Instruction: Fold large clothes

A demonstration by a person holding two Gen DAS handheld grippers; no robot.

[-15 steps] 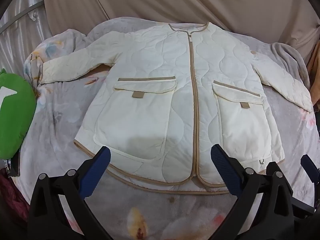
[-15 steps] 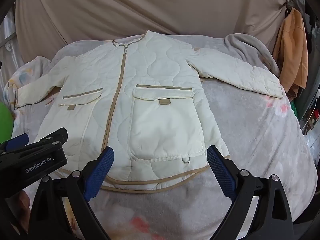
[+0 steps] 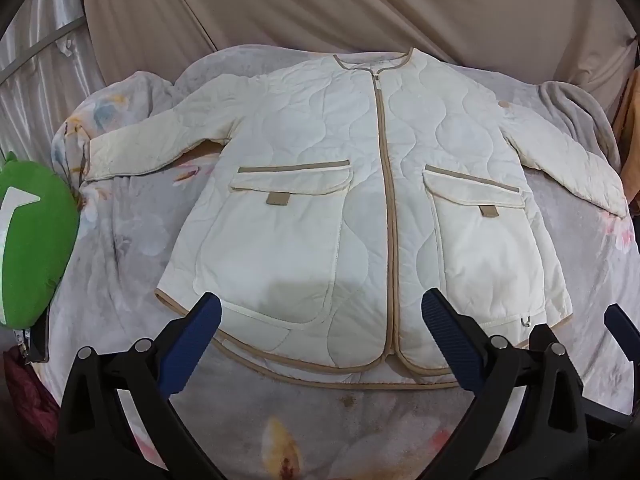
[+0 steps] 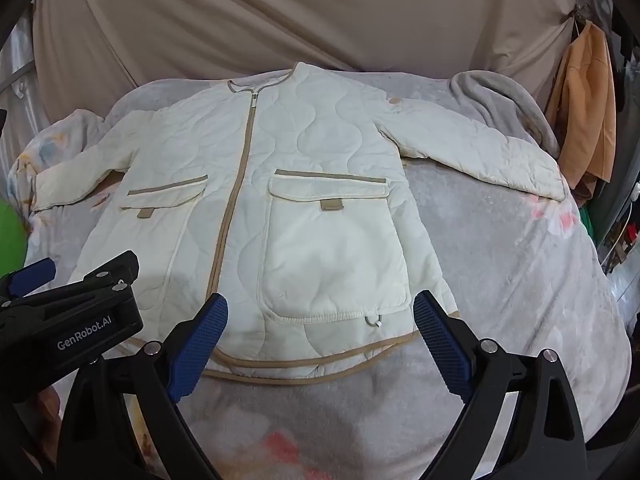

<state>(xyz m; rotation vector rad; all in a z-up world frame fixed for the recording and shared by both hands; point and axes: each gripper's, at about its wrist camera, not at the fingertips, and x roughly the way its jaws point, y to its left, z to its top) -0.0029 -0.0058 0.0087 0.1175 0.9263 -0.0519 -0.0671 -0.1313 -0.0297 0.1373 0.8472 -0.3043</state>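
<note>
A cream quilted jacket (image 3: 360, 200) with tan trim lies flat, front up and zipped, on a grey floral blanket (image 3: 120, 240), both sleeves spread out sideways. It also shows in the right wrist view (image 4: 312, 208). My left gripper (image 3: 320, 344) is open and empty, hovering just before the jacket's hem, left of the zip. My right gripper (image 4: 320, 340) is open and empty, above the hem below the right pocket. The left gripper's body shows at the left of the right wrist view (image 4: 68, 312).
A green cushion (image 3: 32, 240) lies at the blanket's left edge. A grey towel (image 4: 504, 100) is bunched behind the right sleeve. Orange clothes (image 4: 588, 108) hang at the far right. A beige curtain (image 4: 280, 12) backs the bed.
Both grippers have shifted slightly, with the jacket sitting a little lower and nearer in view. The jacket itself has not moved.
</note>
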